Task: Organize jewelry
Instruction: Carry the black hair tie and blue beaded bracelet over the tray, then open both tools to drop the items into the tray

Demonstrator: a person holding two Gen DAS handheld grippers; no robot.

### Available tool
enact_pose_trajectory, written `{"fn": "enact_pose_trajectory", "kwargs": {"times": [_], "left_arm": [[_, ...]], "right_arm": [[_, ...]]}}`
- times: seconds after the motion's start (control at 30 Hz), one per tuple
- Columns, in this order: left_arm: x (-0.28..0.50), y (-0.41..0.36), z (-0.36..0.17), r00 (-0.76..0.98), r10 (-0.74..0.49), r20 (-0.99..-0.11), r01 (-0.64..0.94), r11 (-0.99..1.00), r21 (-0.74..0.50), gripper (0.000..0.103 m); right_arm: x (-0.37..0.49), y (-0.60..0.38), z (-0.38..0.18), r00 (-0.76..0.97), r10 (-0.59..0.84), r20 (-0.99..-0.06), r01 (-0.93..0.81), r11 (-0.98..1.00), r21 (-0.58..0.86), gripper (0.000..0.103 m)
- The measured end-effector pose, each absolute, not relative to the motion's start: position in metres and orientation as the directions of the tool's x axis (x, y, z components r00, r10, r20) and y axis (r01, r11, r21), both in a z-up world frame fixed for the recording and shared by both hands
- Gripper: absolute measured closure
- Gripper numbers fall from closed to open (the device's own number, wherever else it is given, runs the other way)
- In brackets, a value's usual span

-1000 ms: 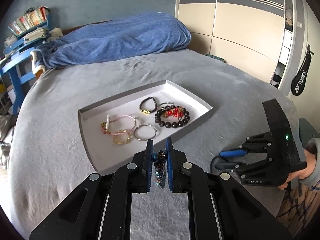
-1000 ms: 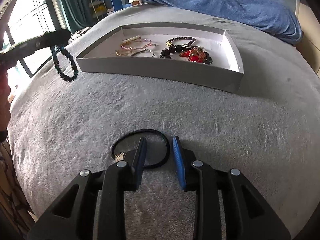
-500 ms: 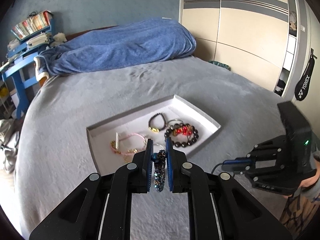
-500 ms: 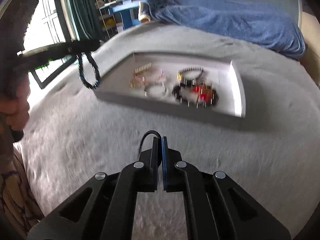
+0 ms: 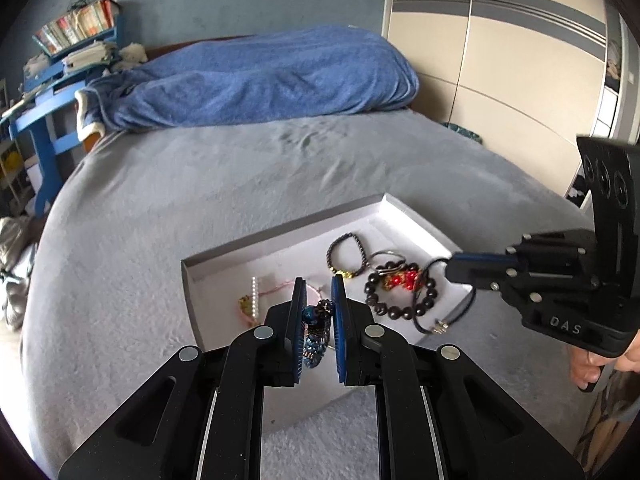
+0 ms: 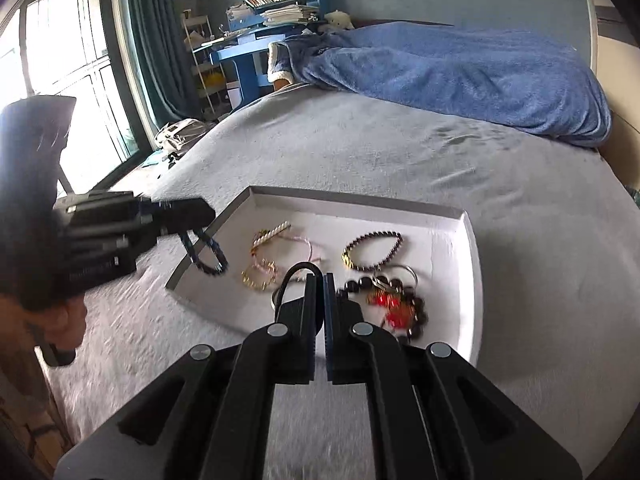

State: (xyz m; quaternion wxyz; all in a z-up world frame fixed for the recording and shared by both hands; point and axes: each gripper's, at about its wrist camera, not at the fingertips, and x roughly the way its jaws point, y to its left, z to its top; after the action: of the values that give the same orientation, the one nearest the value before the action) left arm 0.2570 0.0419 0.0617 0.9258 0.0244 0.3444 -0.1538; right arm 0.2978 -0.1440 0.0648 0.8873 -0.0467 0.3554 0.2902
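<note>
**Both grippers carry a piece over the jewelry tray**

The left gripper [image 5: 316,312] pinches a blue beaded bracelet [image 5: 316,340] between its fingers; the bracelet hangs down in a bunched loop between the blue pads, above the near left part of the shallow white tray [image 5: 208,280]. From the right wrist view the same bracelet [image 6: 208,254] dangles as a dark blue loop below the left gripper [image 6: 196,212], over the tray's left wall.

The right gripper [image 6: 319,280] has its fingers pressed together on a thin black cord loop [image 6: 294,276], which arches up to the left of the fingertips. In the left wrist view the cord [image 5: 452,304] hangs from the right gripper [image 5: 460,268] over the tray's right end, a small metal clasp at its lower end. A hand [image 5: 588,364] grips that tool's handle at the right edge.

The tray [image 6: 456,264] sits on a bed with a grey cover [image 5: 200,184]. Inside lie a pearl-and-pink-cord bracelet [image 6: 276,236], a gold chain bracelet [image 6: 258,276], a small dark bead bracelet [image 6: 374,250], and a large black bead bracelet [image 5: 400,292] with red pieces [image 5: 402,280] on it and a silver ring [image 5: 386,258] just beside it. A blue blanket [image 5: 256,80] is heaped at the far end of the bed.
</note>
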Motion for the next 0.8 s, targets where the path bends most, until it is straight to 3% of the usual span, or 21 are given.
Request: {"fn": "enact_pose_trajectory", "kwargs": {"times": [0.5,0.8], "left_arm": [[0.286,0.039,0.004,0.629,-0.216,-0.747,0.274,0.961,-0.047,0.09],[0.287,0.037,-0.015,0.584,-0.163,-0.795,0.257,0.966,-0.009,0.087]], "right_arm": [[0.349,-0.111,0.008,0.497,0.412,-0.764,-0.526,0.843,0.113,0.1],[0.355,-0.117,0.001,0.505,0.376,-0.777,-0.493,0.865,0.099,0.097]]}}
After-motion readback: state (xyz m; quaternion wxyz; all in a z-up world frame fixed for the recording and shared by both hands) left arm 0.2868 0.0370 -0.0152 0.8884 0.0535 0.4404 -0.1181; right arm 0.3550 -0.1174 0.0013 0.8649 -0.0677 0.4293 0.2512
